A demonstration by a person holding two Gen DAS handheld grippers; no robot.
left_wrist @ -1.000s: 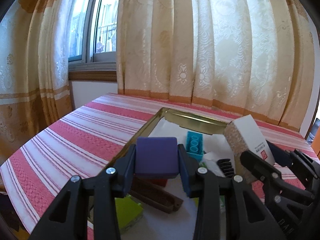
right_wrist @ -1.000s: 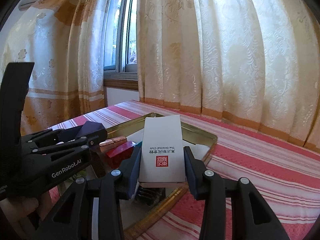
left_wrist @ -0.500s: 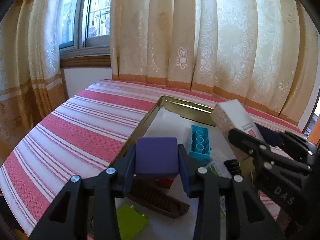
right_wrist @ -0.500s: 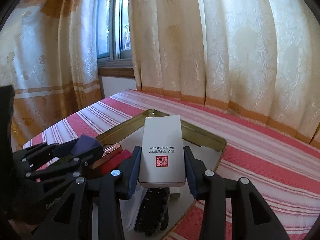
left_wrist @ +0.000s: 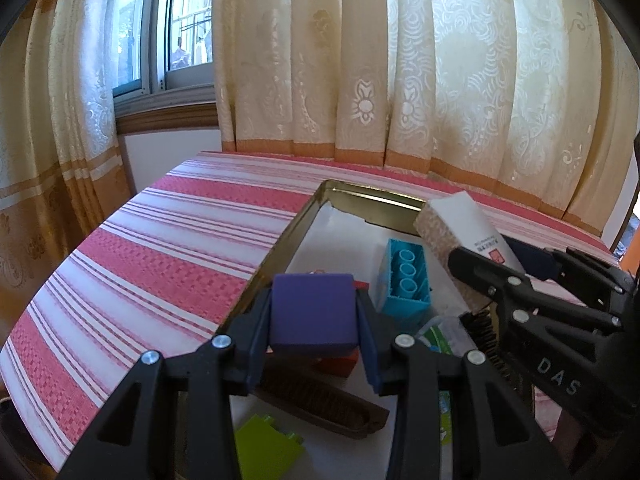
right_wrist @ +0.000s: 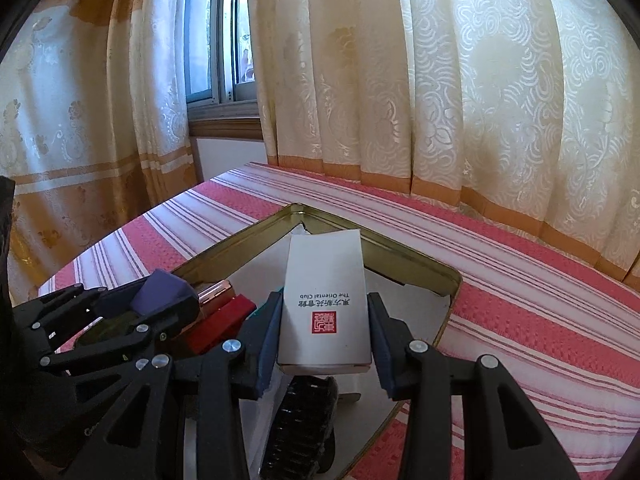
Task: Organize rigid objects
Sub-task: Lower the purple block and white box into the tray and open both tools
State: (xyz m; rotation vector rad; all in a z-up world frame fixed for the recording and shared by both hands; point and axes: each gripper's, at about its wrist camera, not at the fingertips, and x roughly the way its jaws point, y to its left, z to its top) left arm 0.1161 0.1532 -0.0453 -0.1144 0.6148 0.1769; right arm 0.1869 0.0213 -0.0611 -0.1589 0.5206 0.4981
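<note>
Seen from the left wrist camera, the left claw (left_wrist: 314, 340) is clamped on a purple cube (left_wrist: 312, 310), held above the near left part of a gold tray (left_wrist: 280, 246) on the striped desk (left_wrist: 160, 264). Below it lie a brown case (left_wrist: 320, 404), a green block (left_wrist: 266, 450) and, farther right, a turquoise brick (left_wrist: 404, 280). At right, the right claw (left_wrist: 496, 264) grips a white box (left_wrist: 464, 240).

From the right wrist camera, the right claw (right_wrist: 325, 332) pinches the white box (right_wrist: 326, 300) by its sides over the tray (right_wrist: 400, 254), above a black comb (right_wrist: 300, 428). At left, the left claw (right_wrist: 160, 300) holds the purple cube (right_wrist: 156, 290) near a red box (right_wrist: 222, 320).
</note>
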